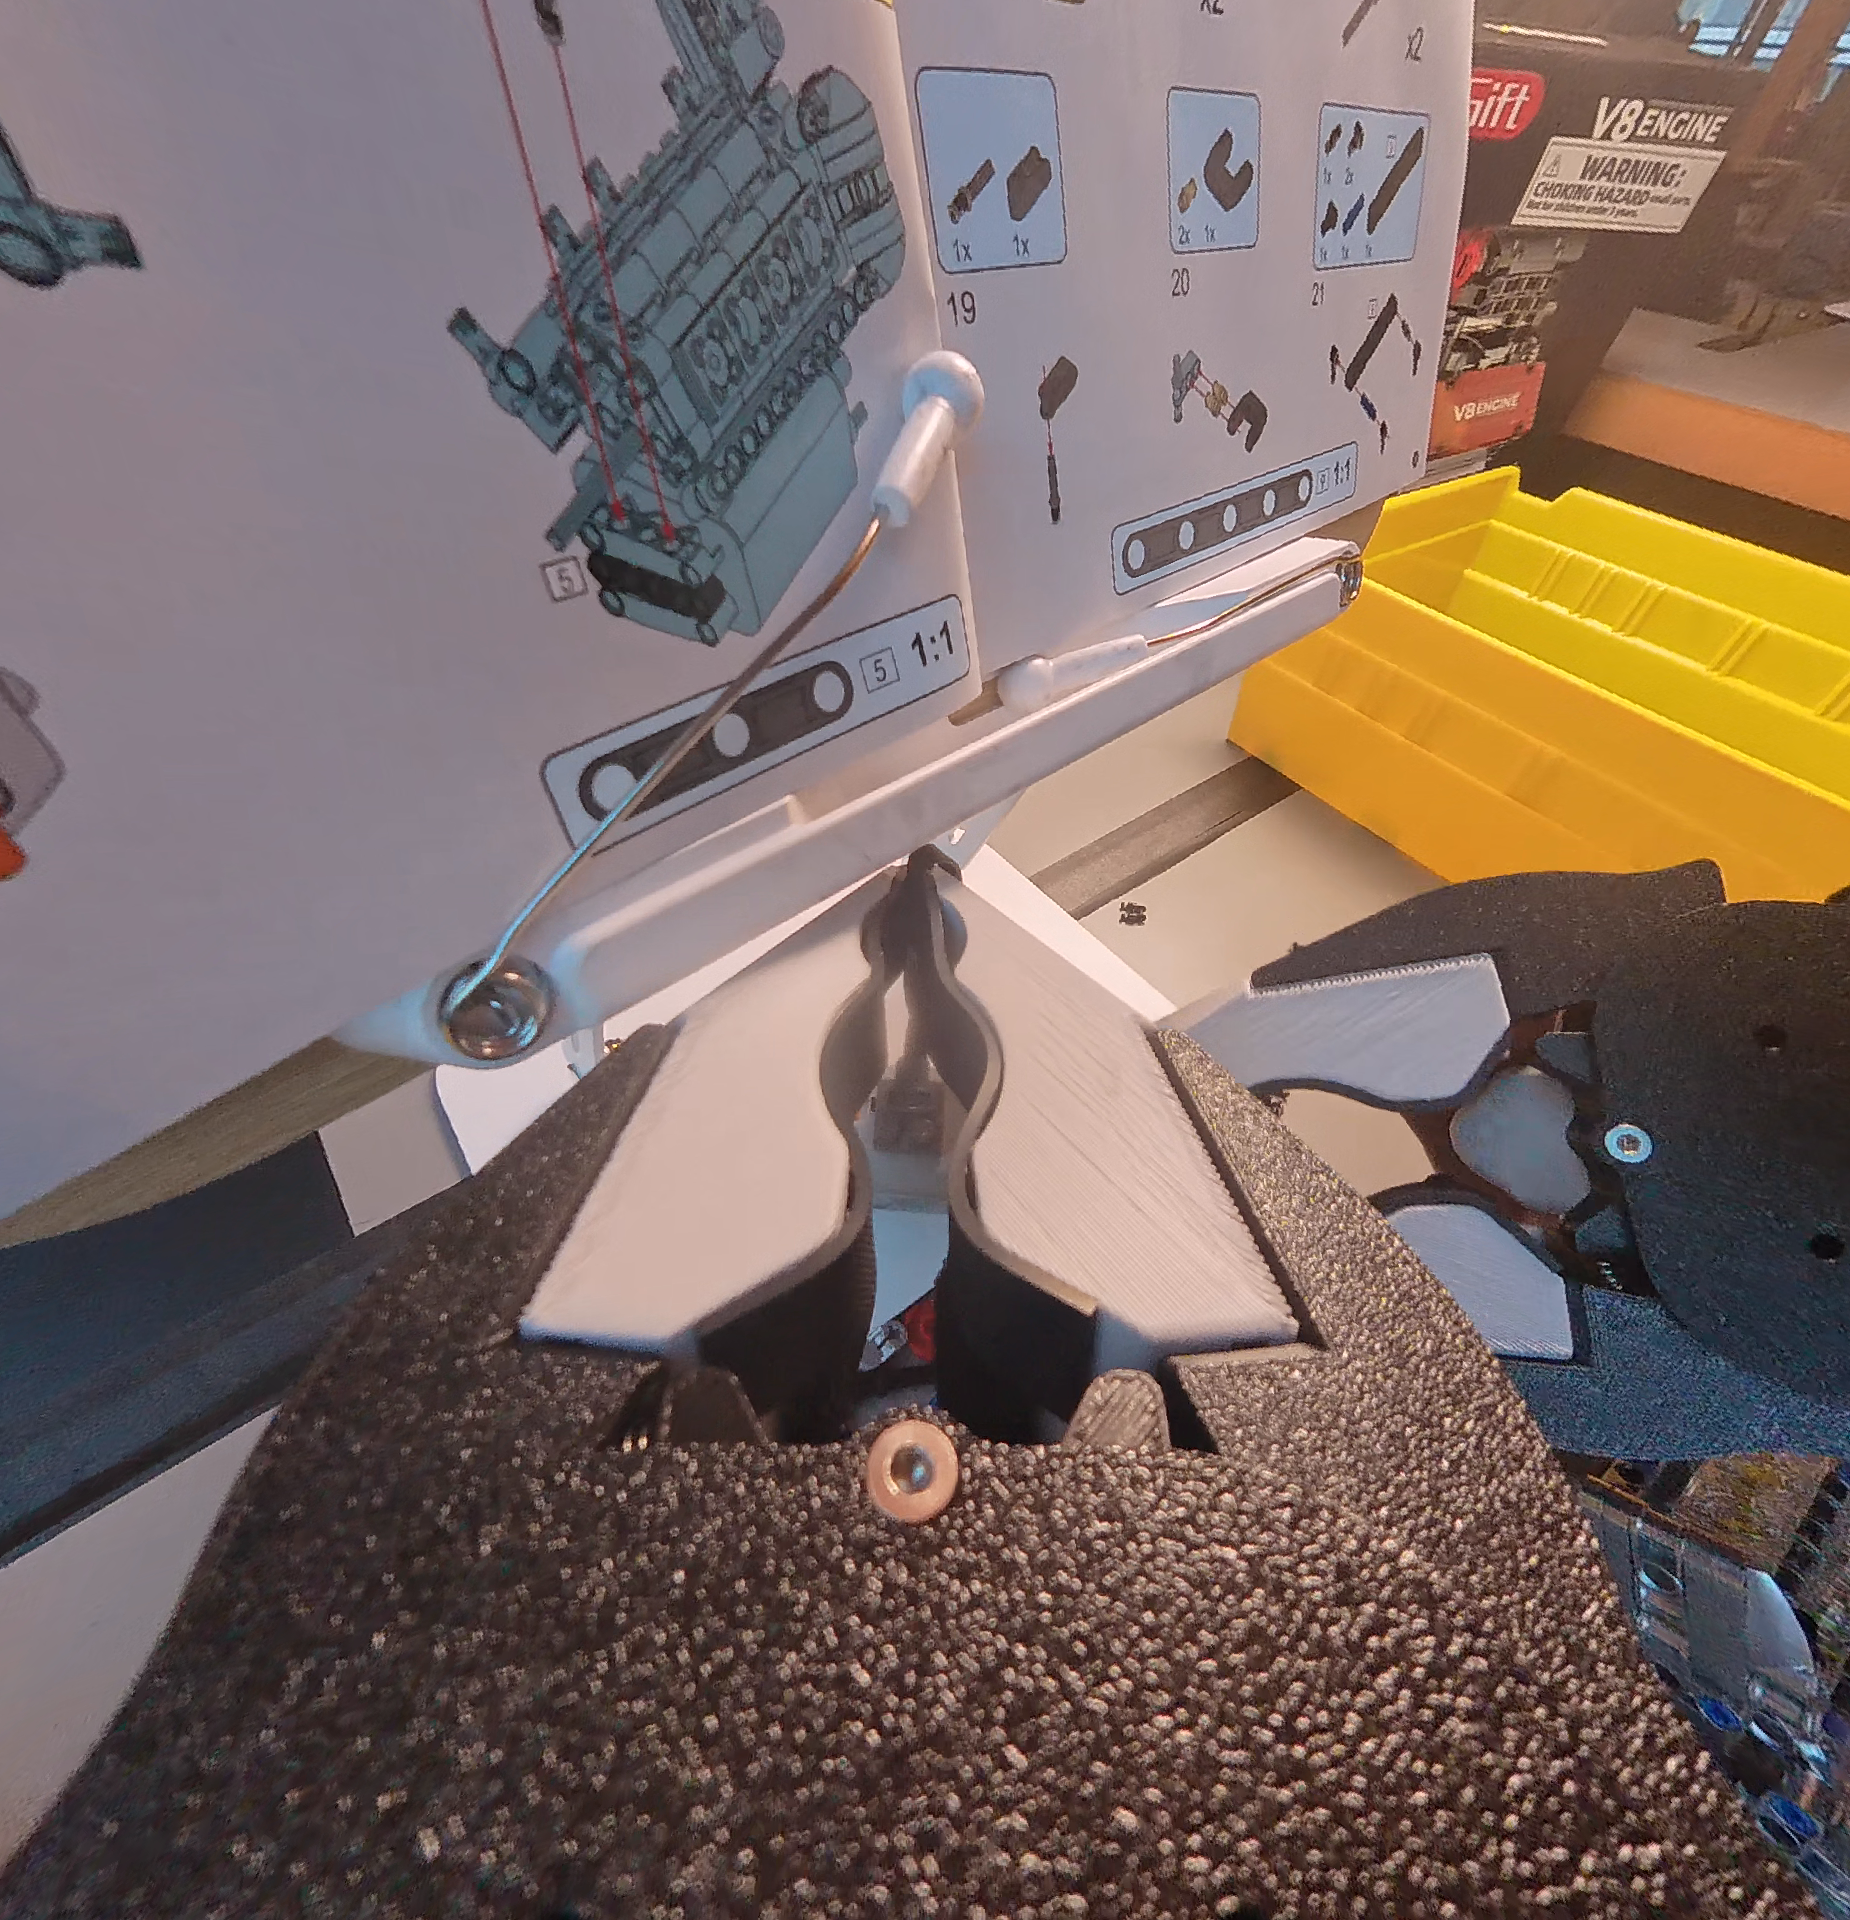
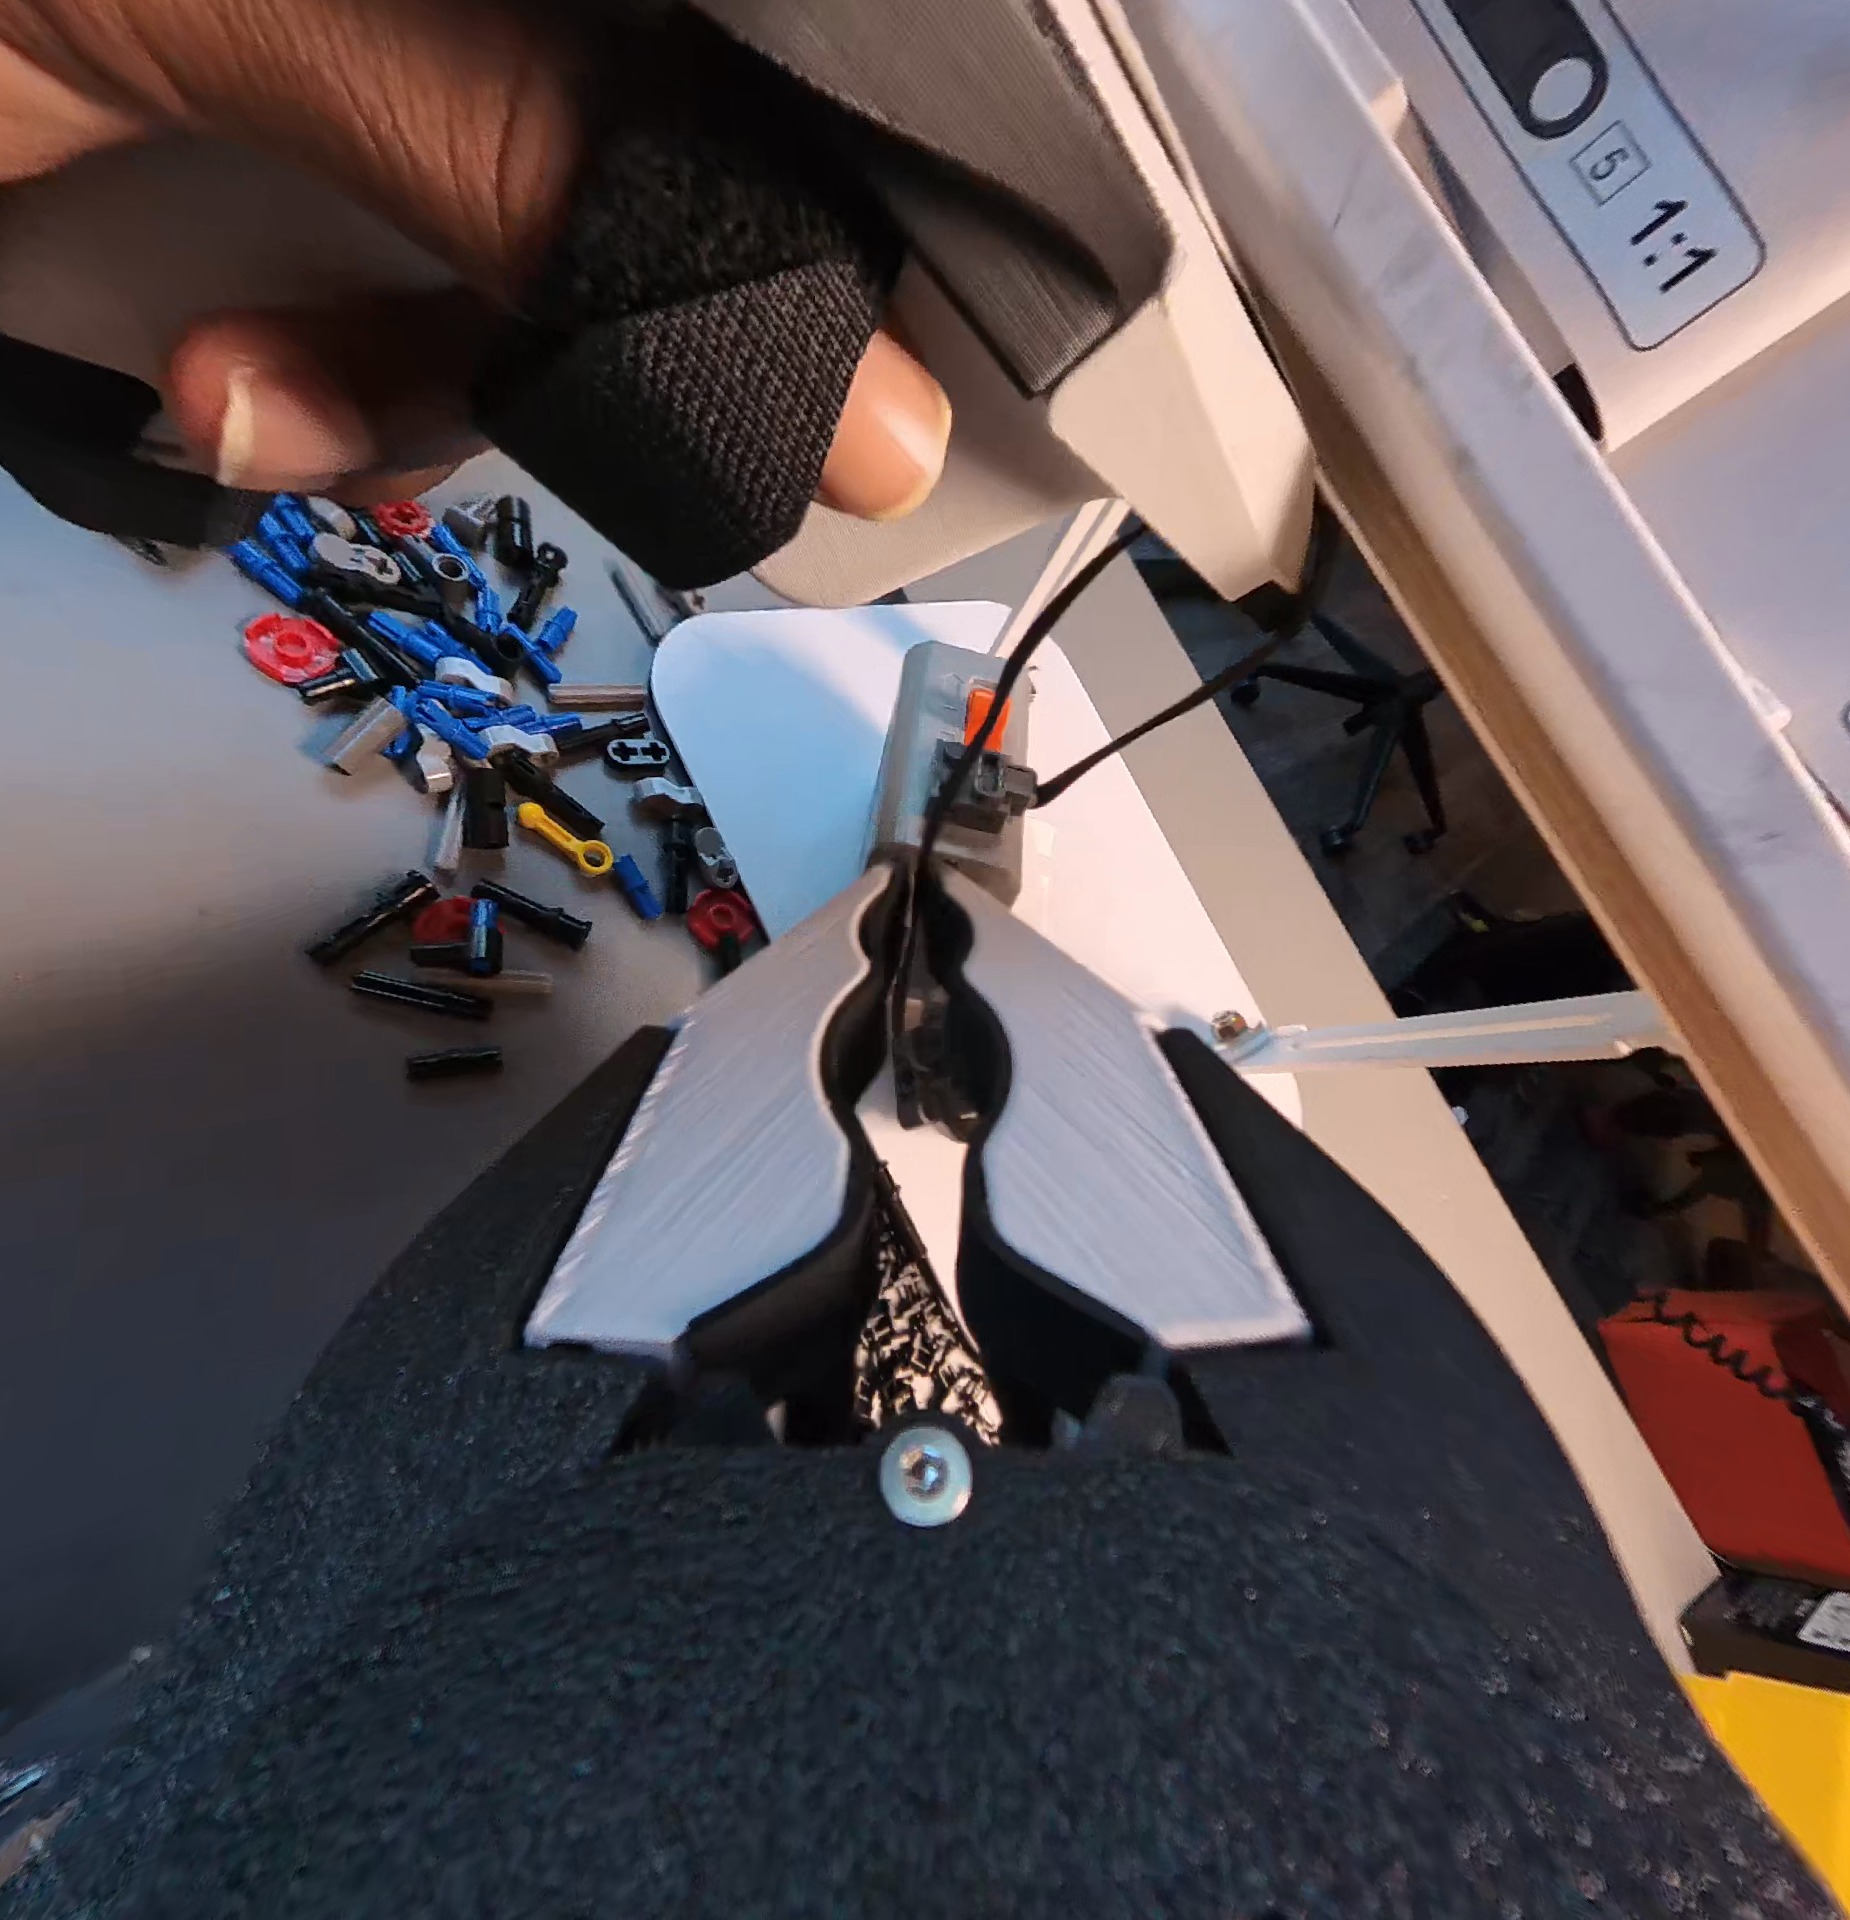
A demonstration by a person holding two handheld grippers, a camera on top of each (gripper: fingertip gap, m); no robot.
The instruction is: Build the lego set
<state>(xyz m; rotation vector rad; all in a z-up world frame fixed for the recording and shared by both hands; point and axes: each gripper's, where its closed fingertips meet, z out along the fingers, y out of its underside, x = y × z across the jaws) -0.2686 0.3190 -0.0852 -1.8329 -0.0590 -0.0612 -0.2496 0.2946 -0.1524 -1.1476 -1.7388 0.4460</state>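
My left gripper [image 1: 916,909] is shut, its tips pinching a thin black wire [image 1: 913,935] just under the ledge of a white book stand [image 1: 900,810]. A small grey block [image 1: 905,1127] shows below, between the fingers. My right gripper [image 2: 921,914] is shut on a black connector [image 2: 926,1070] with the same black wire [image 2: 1066,613] running through it. Just past its tips lies a grey battery box [image 2: 952,769] with an orange switch, resting on the stand's white base [image 2: 786,748]. The wire loops up towards the left gripper [image 2: 1160,447], held by a gloved hand [image 2: 682,395].
An open instruction booklet [image 1: 381,364] sits on the stand under wire page holders. Yellow bins [image 1: 1586,675] and a printed box [image 1: 1586,208] stand to the right. Several loose blue, black, red and grey bricks [image 2: 453,727] lie on the grey table left of the stand. The right gripper [image 1: 1472,1060] shows beside the left one. The tips of one gripper are about 7 centimeters away from the tips of the other.
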